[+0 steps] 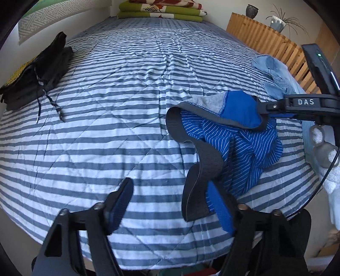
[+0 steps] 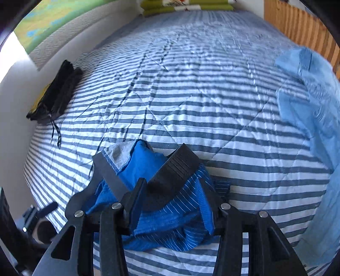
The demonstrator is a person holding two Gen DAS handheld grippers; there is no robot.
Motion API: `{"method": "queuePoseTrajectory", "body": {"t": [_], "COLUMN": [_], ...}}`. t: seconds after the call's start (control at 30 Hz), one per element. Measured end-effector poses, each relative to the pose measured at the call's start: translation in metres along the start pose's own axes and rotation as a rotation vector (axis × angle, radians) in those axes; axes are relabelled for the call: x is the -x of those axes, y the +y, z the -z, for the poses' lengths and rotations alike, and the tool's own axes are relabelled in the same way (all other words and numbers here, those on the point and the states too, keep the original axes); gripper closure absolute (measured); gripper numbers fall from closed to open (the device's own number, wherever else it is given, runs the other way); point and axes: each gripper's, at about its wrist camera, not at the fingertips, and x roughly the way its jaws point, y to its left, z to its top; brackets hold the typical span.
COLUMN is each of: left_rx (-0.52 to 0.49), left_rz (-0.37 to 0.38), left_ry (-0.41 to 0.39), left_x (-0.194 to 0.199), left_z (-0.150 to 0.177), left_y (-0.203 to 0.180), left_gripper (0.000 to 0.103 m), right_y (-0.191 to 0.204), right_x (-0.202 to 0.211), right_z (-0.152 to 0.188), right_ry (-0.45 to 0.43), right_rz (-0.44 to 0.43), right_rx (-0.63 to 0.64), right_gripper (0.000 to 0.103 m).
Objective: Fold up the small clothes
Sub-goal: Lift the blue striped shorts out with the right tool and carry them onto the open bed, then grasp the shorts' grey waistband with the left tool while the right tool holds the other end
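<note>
Blue pinstriped underwear [image 1: 244, 144] with a dark waistband [image 1: 209, 161] lies bunched on the striped bedcover [image 1: 106, 106], right of centre. My right gripper [image 1: 262, 114] comes in from the right and holds its upper part raised. In the right wrist view the underwear [image 2: 170, 223] fills the gap between the fingers of the right gripper [image 2: 173, 203], with the waistband [image 2: 174, 169] bent into a V at the left finger. My left gripper [image 1: 171, 201] stands wide open near the bed's front edge. The waistband leans against its right finger [image 1: 221, 210], and its left finger touches nothing.
A folded black pile [image 1: 36, 74] with dangling cords sits at the bed's left edge. Crumpled light blue denim [image 1: 274, 70] lies at the right by a wooden slatted board [image 1: 265, 36]. Green cushions [image 1: 159, 10] are stacked at the far end. White cloth [image 1: 331, 180] hangs at the right.
</note>
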Motion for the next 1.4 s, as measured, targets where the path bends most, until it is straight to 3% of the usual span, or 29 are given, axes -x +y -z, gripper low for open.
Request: {"method": "queuePoseTrajectory", "body": {"t": [0.03,0.07,0.1,0.13,0.17,0.2,0.23,0.37,0.47,0.5,0.53,0.57,0.6,0.63,0.73,0.83,0.87,0.9,0.93,1.0,1.13,1.3,1.4], "left_rx": [-0.005,-0.008,-0.006,-0.004,-0.003,-0.006,-0.011,-0.009,0.031,0.045,0.049,0.047,0.03,0.01,-0.044,0.012,0.031,0.045,0.053,0.059,-0.01,-0.093,-0.223], "left_rz": [-0.005,-0.009,-0.012,-0.014,-0.023,-0.034,-0.049,-0.079,-0.037,0.022,0.088,0.122,0.15,0.144,0.084,0.11,0.111,0.1,0.099,0.088,0.049,-0.028,-0.071], "left_ry": [0.009,0.023,0.038,0.043,0.038,0.023,0.006,-0.048,-0.097,-0.083,-0.053,-0.035,-0.021,-0.026,0.011,0.041,0.05,0.082,0.119,0.124,0.025,-0.217,-0.352], "left_x": [-0.004,-0.008,-0.011,-0.012,-0.011,-0.008,-0.005,0.019,0.039,0.04,0.038,0.034,0.027,0.022,-0.004,-0.03,-0.038,-0.052,-0.061,-0.066,-0.028,0.076,0.134], "left_z": [-0.003,-0.004,-0.006,-0.007,-0.007,-0.008,-0.009,-0.024,-0.036,-0.039,-0.04,-0.041,-0.042,-0.041,-0.046,-0.055,-0.058,-0.059,-0.061,-0.065,-0.088,-0.152,-0.158], "left_y": [0.0,0.0,0.001,0.002,0.004,0.006,0.009,0.027,0.038,0.038,0.036,0.033,0.026,0.02,0.002,-0.003,-0.002,-0.004,-0.005,-0.009,-0.017,-0.007,-0.003], "left_gripper": [0.061,0.072,0.091,0.101,0.103,0.103,0.103,0.103,0.102,0.091,0.065,0.047,0.019,0.016,0.017,0.021,0.028,0.064,0.084,0.091,0.094,0.095,0.095], "right_y": [0.001,0.002,0.003,0.004,0.001,-0.001,-0.006,-0.019,-0.025,-0.025,-0.025,-0.025,-0.025,-0.026,-0.029,-0.033,-0.035,-0.037,-0.038,-0.043,-0.057,-0.065,-0.057], "right_x": [-0.005,-0.008,-0.01,-0.009,-0.006,-0.002,0.008,0.053,0.084,0.089,0.095,0.098,0.1,0.1,0.101,0.101,0.101,0.101,0.101,0.103,0.122,0.176,0.207], "right_z": [0.0,0.001,0.001,0.002,0.003,0.004,0.005,0.004,0.004,0.004,0.006,0.008,0.01,0.012,0.02,0.033,0.036,0.04,0.043,0.048,0.05,0.045,0.052], "right_ry": [0.018,0.027,0.033,0.03,0.03,0.027,0.002,-0.099,-0.148,-0.157,-0.168,-0.171,-0.17,-0.169,-0.162,-0.16,-0.161,-0.162,-0.162,-0.172,-0.232,-0.391,-0.482], "right_rz": [0.017,0.032,0.046,0.059,0.068,0.068,0.068,0.086,0.078,0.087,0.102,0.108,0.112,0.115,0.118,0.123,0.127,0.13,0.132,0.132,0.171,0.202,0.187], "right_rx": [0.001,0.013,0.03,0.042,0.045,0.037,0.026,0.021,0.009,0.015,0.022,0.027,0.03,0.03,0.029,0.026,0.026,0.025,0.023,0.015,-0.014,-0.053,-0.05], "right_gripper": [0.06,0.06,0.061,0.078,0.085,0.094,0.096,0.097,0.097,0.097,0.097,0.097,0.097,0.097,0.097,0.097,0.097,0.097,0.097,0.097,0.097,0.098,0.098]}}
